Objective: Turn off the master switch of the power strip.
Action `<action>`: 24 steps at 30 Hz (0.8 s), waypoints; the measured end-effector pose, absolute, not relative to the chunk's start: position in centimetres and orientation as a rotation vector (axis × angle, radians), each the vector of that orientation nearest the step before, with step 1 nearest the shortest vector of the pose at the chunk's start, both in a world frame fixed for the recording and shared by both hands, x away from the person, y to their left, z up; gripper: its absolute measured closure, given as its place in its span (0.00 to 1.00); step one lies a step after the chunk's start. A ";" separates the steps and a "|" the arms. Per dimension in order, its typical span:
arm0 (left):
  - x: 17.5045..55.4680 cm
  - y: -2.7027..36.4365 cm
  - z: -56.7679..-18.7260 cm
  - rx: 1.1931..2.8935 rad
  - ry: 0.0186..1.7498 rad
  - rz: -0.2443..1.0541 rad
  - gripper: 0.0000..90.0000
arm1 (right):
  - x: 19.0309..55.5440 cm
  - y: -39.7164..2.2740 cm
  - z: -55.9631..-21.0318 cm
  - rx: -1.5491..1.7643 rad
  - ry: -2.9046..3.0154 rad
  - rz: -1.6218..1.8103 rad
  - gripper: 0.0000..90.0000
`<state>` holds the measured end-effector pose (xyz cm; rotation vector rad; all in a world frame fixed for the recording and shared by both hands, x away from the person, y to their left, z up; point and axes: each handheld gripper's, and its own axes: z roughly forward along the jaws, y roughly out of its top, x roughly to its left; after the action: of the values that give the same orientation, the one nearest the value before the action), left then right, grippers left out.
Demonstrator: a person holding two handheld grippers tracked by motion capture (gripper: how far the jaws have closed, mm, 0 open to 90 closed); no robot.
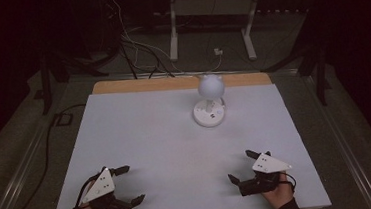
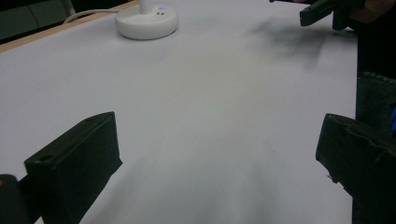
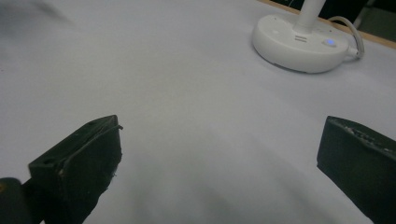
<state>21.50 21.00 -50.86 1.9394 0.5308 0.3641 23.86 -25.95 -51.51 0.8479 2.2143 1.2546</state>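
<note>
Lamp (image 1: 209, 96): globe head in high view

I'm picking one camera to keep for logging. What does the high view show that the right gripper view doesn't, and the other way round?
High view alone: the lamp's round white head, the left gripper and right gripper seen whole, both open near the table's near edge, the table's wooden far strip, and the floor with a white stand and cables behind.

Right gripper view alone: a lit blue button on the lamp base and the cord leaving it, close up.

Shared: the round white lamp base and the white tabletop.
</note>
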 end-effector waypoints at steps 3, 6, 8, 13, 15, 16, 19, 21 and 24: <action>21.5 21.0 -50.9 1.942 0.536 0.365 0.00 | 23.9 -26.0 -51.5 0.849 2.218 1.236 0.00; 21.5 21.0 -50.9 1.942 0.536 0.365 0.00 | 23.9 -26.0 -51.5 0.858 2.221 1.234 0.00; 21.5 21.0 -50.9 1.944 0.537 0.365 0.00 | 23.9 -26.0 -51.6 0.862 2.239 1.236 0.00; 21.5 21.1 -50.9 1.936 0.536 0.365 0.00 | 23.9 -25.8 -51.6 0.850 2.250 1.243 0.00; 21.5 21.1 -50.8 1.932 0.536 0.360 0.00 | 23.9 -25.8 -51.6 0.851 2.248 1.245 0.00; 21.5 21.1 -50.8 1.930 0.537 0.359 0.00 | 23.9 -25.8 -51.6 0.855 2.247 1.246 0.00; 21.5 21.1 -50.8 1.927 0.539 0.364 0.00 | 24.0 -26.0 -51.6 0.879 2.249 1.256 0.00; 21.5 21.1 -50.8 1.923 0.540 0.365 0.00 | 24.0 -26.0 -51.6 0.888 2.251 1.258 0.00; 21.6 21.1 -50.8 1.922 0.541 0.373 0.00 | 24.0 -25.9 -51.4 0.903 2.258 1.286 0.00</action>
<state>21.57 21.13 -50.82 1.9222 0.5413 0.3726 23.97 -25.91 -51.42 0.9032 2.2584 1.2864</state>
